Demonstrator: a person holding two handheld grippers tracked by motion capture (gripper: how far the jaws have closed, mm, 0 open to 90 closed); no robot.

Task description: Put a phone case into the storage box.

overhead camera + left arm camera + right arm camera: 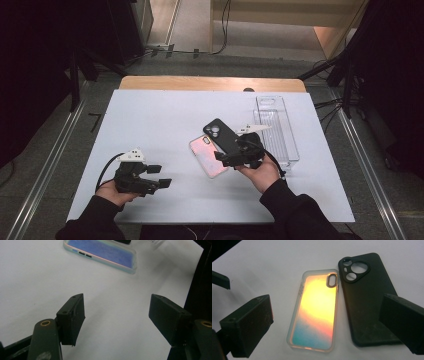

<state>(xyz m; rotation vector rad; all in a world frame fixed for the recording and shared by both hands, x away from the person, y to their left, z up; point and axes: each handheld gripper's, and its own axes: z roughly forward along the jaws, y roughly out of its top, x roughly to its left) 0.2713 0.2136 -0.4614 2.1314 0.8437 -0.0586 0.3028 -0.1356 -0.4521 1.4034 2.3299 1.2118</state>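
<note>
Two phone cases lie side by side on the white table. One is iridescent pink, the other black with round camera cutouts. My right gripper hovers just above the near ends of both cases, open wide, with nothing between its jaws. My left gripper is open at the front left, low over bare table and pointing right toward the iridescent case, well short of it.
A clear plastic tray stands just right of the cases, running toward the far edge. The table's wooden far edge borders a grey floor. A black jaw of the other gripper shows at the left in the right gripper view.
</note>
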